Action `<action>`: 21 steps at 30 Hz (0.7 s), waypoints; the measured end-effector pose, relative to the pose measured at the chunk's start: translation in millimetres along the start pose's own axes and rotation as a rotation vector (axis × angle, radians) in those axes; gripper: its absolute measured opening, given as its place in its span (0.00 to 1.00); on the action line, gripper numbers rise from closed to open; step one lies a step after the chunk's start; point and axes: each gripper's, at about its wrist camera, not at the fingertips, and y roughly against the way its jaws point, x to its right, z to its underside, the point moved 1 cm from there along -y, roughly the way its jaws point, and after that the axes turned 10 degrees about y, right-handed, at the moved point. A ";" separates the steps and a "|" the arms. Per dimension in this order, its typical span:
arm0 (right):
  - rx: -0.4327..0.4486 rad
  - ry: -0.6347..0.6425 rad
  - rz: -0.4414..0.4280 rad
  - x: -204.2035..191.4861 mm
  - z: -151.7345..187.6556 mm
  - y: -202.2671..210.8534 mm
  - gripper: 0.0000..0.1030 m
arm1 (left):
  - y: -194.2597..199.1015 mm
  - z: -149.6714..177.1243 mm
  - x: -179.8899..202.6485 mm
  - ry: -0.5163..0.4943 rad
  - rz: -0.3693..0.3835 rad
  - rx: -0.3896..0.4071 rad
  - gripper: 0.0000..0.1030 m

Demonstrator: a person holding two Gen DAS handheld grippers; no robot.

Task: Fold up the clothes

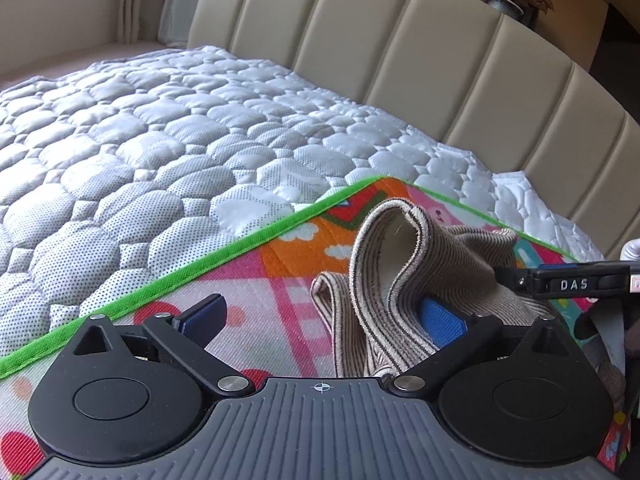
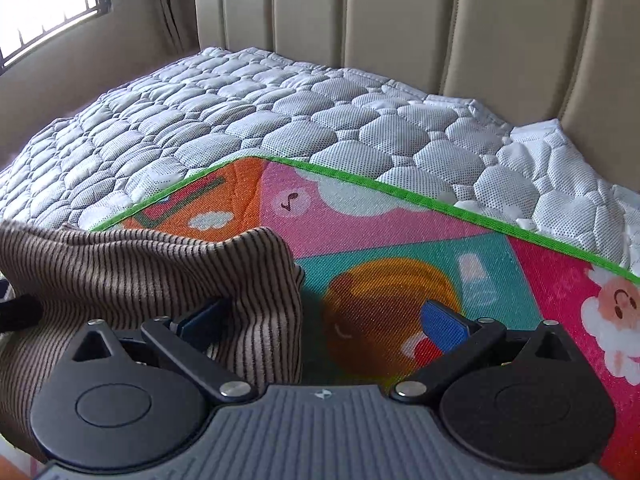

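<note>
Striped beige garment sits bunched on the play mat, near its green-edged corner, the mat spread over a quilted bed. Left gripper stands wide open, a loop of fabric rising between its blue pads, touching the right one (no squeeze visible). Right gripper is spread wide too, cloth lying against its left pad, nothing pinched.
</note>
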 end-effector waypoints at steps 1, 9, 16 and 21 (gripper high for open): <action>0.004 0.004 0.009 -1.5 0.6 0.3 1.00 | 1.7 -0.9 0.1 0.006 0.005 0.007 1.00; 0.033 0.069 0.058 -10.9 1.6 2.8 1.00 | 23.9 -21.5 9.1 0.073 0.070 0.141 1.00; 0.040 0.173 0.142 -27.7 -1.7 6.9 1.00 | -23.0 -43.1 41.9 -0.032 -0.176 0.085 1.00; -0.032 0.056 0.084 -15.7 -6.2 0.4 1.00 | -32.1 -26.5 30.1 -0.092 -0.184 0.061 1.00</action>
